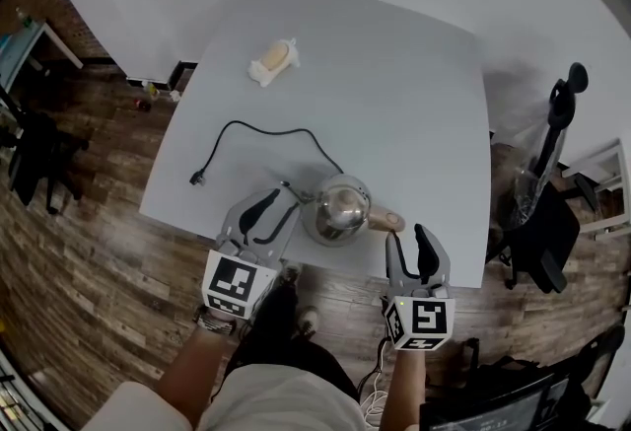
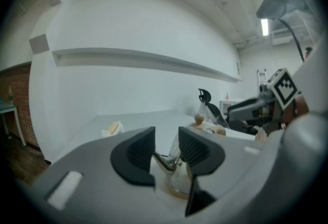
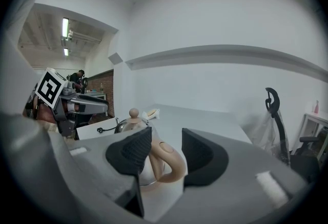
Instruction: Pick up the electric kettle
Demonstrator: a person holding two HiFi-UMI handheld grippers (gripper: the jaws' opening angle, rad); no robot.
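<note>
The electric kettle (image 1: 338,209) stands upright near the front edge of the grey table (image 1: 414,104), and a gripper sits on either side of it. The left gripper (image 1: 279,204) is at the spout side. In the left gripper view its jaws are spread, and the kettle's curved spout (image 2: 163,161) shows in the gap between the two pads, which do not squeeze it. On the other side, the right gripper (image 1: 407,237) lines up with the tan handle (image 1: 385,219). The right gripper view shows those jaws parted too, with the handle loop between them and unclamped. A black power cord (image 1: 261,138) snakes across the table behind the kettle to its plug (image 1: 197,179). A pale bundle (image 1: 273,61) lies far back on the table.
</note>
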